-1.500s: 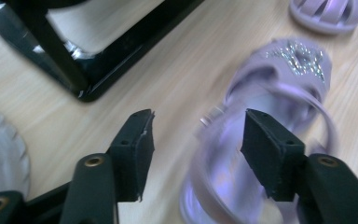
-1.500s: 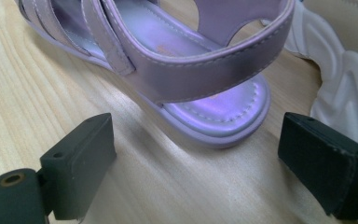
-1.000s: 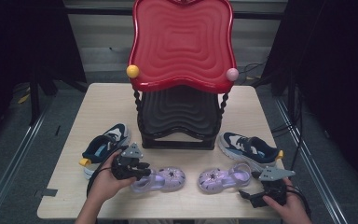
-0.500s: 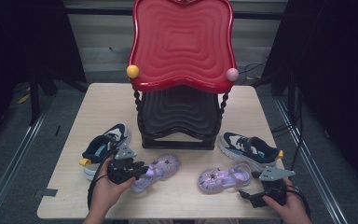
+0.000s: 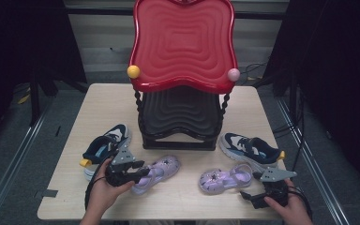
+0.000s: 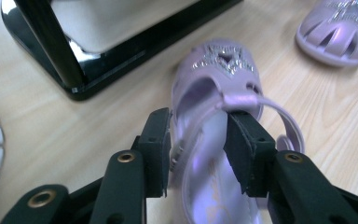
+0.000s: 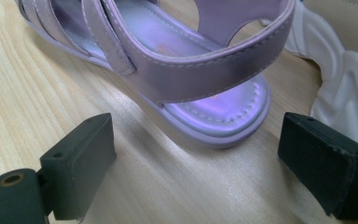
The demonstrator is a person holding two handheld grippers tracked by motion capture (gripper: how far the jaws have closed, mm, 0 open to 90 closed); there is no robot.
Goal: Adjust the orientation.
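Sandal, light and pliable, lies before the black rack base; your left gripper's just-widened jaws straddle its heel strap, so regrip the firmer sole edge, while your right gripper waits agape.

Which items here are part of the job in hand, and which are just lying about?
In play:
- left purple sandal, heel end between the left tongs, which have just been opening
- right purple sandal, heel just ahead of the open right tongs

Lying about:
- left sneaker
- right sneaker
- red and black rack
- table
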